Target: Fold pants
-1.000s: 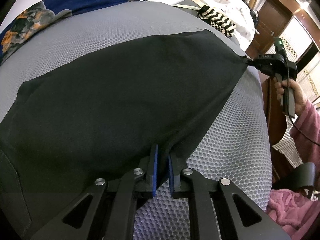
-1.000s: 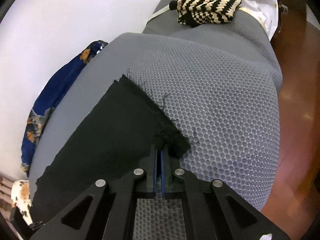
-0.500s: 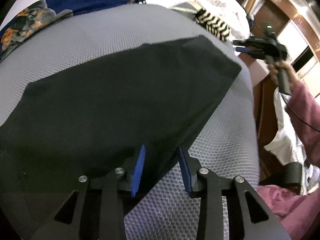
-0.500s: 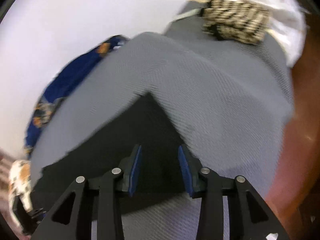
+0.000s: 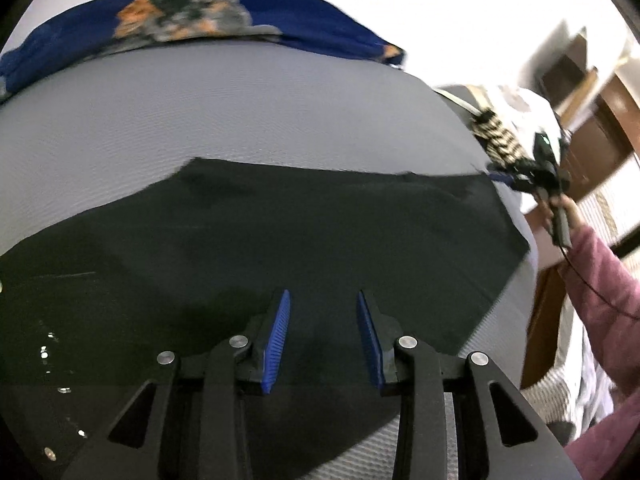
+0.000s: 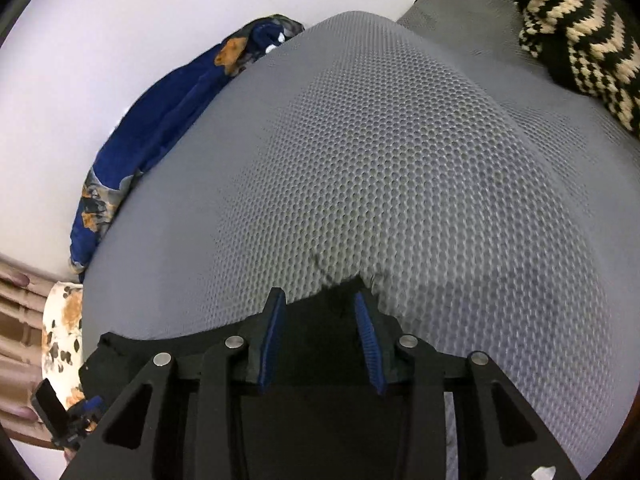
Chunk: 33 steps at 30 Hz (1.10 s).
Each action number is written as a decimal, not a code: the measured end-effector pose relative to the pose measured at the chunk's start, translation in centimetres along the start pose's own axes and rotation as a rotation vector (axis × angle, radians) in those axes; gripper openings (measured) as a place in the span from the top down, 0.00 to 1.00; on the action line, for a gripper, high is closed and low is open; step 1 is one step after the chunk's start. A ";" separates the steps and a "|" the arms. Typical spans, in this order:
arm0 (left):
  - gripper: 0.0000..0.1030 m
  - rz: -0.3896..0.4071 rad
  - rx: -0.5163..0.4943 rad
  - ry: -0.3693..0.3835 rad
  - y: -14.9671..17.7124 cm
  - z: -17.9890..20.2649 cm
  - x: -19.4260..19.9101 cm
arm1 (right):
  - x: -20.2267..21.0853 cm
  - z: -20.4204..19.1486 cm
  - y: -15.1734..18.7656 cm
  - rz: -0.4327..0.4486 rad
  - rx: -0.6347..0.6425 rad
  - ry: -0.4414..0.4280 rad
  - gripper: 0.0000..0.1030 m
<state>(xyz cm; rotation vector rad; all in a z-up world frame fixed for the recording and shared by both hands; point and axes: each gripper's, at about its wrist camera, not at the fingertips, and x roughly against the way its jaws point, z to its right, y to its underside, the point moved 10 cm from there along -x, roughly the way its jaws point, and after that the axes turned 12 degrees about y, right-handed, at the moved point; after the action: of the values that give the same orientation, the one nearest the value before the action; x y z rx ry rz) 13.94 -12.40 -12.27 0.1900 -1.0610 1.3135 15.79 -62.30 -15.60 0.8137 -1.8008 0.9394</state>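
My left gripper (image 5: 322, 316) hangs over the black pants (image 5: 280, 240), its blue pads (image 5: 280, 328) parted with a clear gap, nothing pinched between them; the cloth lies flat below and behind the fingers. In this left wrist view the pants spread wide across the grey mesh mattress (image 5: 240, 112), one straight edge running toward the far right corner of the bed. There my right gripper (image 5: 520, 178) shows small and smeared at that corner of the cloth, held in my hand (image 5: 560, 212) with a pink sleeve (image 5: 600, 280) behind it. From here I cannot tell whether its tips touch the fabric. A blue floral cloth (image 5: 200, 20) lies along the far side of the mattress against the white wall, and a black-and-cream knit piece (image 5: 500, 140) sits beyond the bed's right end.

From the right wrist view, my right gripper (image 6: 320, 320) also stands partly open, pads apart, gripping nothing. A frayed corner of the pants (image 6: 344, 286) pokes up between the fingertips, lying loose on the mattress (image 6: 400, 160), and the rest of the dark cloth runs back under the tool. The blue floral cloth (image 6: 160, 120) bunches along the left edge by the wall, and the knit piece (image 6: 580, 40) lies at the upper right. At the lower left my left gripper (image 6: 68, 416) is just visible, near the pants' other end.
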 end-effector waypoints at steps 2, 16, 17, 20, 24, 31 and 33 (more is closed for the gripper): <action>0.65 -0.001 0.022 -0.016 0.1 -0.9 0.2 | -0.6 0.0 0.0 -0.016 0.014 -0.010 0.66; 0.65 -0.010 0.075 -0.084 -0.1 -2.9 -1.7 | 1.0 -2.9 2.2 0.129 0.141 0.097 0.96; 0.65 -0.001 0.072 -0.086 -0.2 -2.9 -1.5 | 1.8 -3.0 2.3 0.170 0.140 0.129 0.97; 0.65 0.015 0.064 -0.095 -0.6 -2.9 -1.4 | 3.2 -2.7 2.4 0.240 0.119 0.177 0.97; 0.65 0.029 0.064 -0.104 -0.9 -3.2 -1.5 | 1.5 -1.7 2.4 0.238 0.089 0.235 0.98; 0.65 0.021 0.052 -0.175 -0.2 -5.1 -1.6 | -0.5 0.3 1.9 0.213 0.025 0.264 0.96; 0.65 0.037 0.032 -0.172 -0.3 -5.2 -1.6 | -0.4 0.5 2.0 0.188 0.015 0.261 0.90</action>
<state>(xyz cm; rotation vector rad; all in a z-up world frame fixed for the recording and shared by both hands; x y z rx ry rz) 17.07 -10.18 -16.14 0.3138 -1.1938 1.3668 14.01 -61.67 -16.61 0.5096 -1.6616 1.1263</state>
